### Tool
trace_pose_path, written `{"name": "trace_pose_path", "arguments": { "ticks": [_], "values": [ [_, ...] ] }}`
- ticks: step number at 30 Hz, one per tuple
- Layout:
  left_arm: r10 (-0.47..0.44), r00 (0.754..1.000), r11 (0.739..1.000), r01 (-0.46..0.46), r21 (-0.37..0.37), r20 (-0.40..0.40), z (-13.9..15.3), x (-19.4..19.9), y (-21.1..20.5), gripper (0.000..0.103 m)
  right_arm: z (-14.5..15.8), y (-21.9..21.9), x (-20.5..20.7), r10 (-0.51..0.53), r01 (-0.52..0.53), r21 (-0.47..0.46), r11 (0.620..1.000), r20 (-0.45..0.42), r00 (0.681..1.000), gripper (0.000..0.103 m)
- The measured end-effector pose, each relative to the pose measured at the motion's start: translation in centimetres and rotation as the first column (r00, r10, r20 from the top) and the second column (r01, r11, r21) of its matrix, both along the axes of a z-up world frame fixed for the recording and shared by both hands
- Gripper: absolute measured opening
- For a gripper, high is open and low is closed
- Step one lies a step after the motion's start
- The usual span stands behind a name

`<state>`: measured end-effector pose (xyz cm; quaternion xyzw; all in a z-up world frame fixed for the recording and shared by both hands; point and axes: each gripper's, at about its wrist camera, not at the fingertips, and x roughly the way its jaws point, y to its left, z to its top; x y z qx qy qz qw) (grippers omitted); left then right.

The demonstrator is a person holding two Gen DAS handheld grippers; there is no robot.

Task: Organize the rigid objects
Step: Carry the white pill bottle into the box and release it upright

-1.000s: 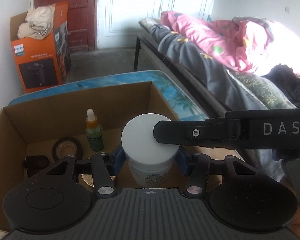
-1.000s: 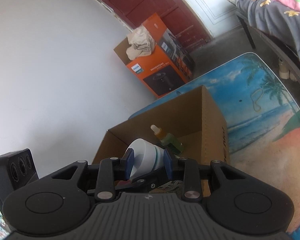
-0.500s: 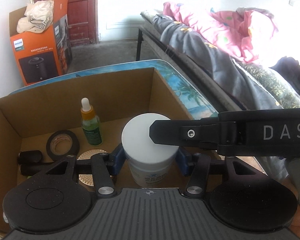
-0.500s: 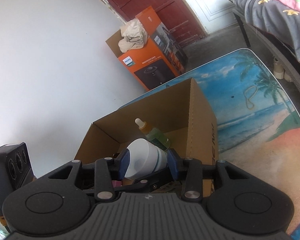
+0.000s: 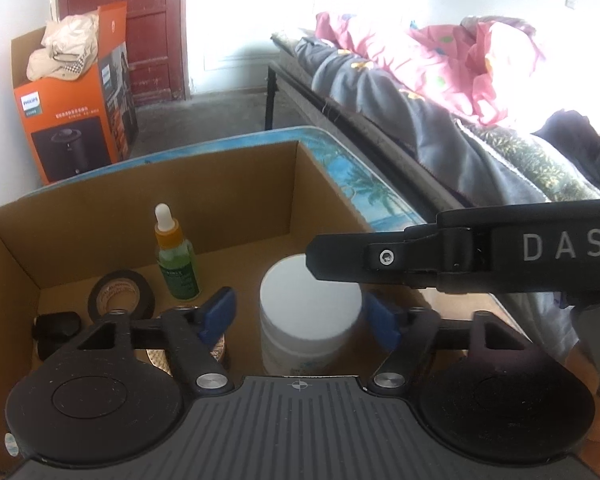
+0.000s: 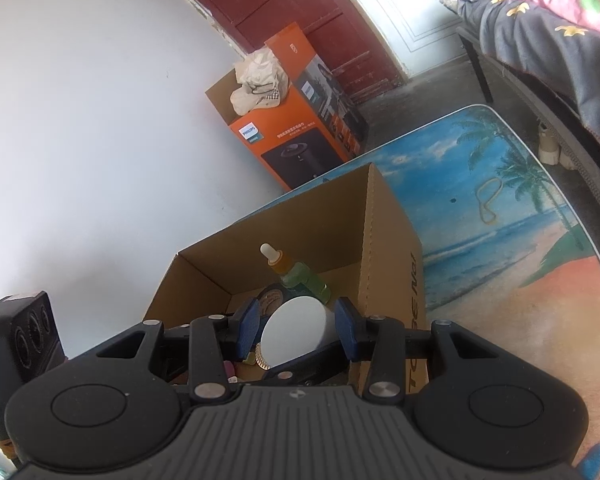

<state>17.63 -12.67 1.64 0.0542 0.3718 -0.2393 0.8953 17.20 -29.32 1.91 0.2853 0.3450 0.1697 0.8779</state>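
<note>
Inside the cardboard box [image 5: 236, 184], on its floor near the right wall: white jar [image 5: 308, 312], upright, lid on. Around it, left tool [image 5: 300, 312], jaws opening, blue pads [image 5: 220, 308] off both sides of the jar with a clear gap at each. Gripping nothing.

Across the far edge of the jar's lid, seen from the left wrist: one black finger of the right tool [image 6: 296, 328], reaching in from the right, above the lid. From the right wrist: jaws partly apart, fairly narrow, the white lid framed between the two blue pads, a thin gap on the left side. Hard to tell whether the right pad touches the jar's wall. No grip evident.

Left of the jar in the same box: green dropper bottle [image 5: 176, 264] with orange collar and white bulb, upright, towards the back wall. Just beside it, further left: roll of black tape [image 5: 120, 296], lying flat. In the near left corner: small black object [image 5: 56, 326], too dark to identify. Under the left finger of the left tool: round gold-coloured disc [image 5: 220, 354], mostly hidden.

Under the box: bench [image 6: 500, 248] with a beach-and-palm print. On its bare part, well apart from the box: tan rubber band [image 6: 488, 200].

Beyond the bench, on the floor by the white wall and red door: orange appliance carton [image 5: 68, 120] with pale cloth on top. To the right: bed [image 5: 420, 100] with grey and pink bedding.
</note>
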Motion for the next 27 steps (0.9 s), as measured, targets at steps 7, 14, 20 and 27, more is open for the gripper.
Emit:
{"name": "trace_pose_path", "arguments": {
  "ticks": [7,14,20,27],
  "values": [
    [0.033,0.997,0.999,-0.029,-0.042,0.076,2.0,-2.2,1.5,0.092,1.6,-1.2,-2.4,-0.076,0.073,0.047,0.996,0.063,0.995,0.053],
    [0.043,0.992,0.992,-0.028,-0.126,0.116,4.3,-6.0,4.6,0.1,3.3,-2.4,-6.6,-0.166,0.154,0.096,0.983,0.125,0.978,0.059],
    [0.078,0.987,0.986,-0.056,-0.154,0.143,5.7,-9.3,7.2,0.103,4.5,-2.2,-10.7,-0.214,0.203,0.08,0.976,0.17,0.962,0.069],
    [0.218,0.967,0.974,-0.208,-0.085,0.132,5.6,-10.6,9.1,0.103,5.1,0.5,-13.2,-0.207,0.223,-0.07,0.972,0.184,0.961,0.088]
  ]
}}
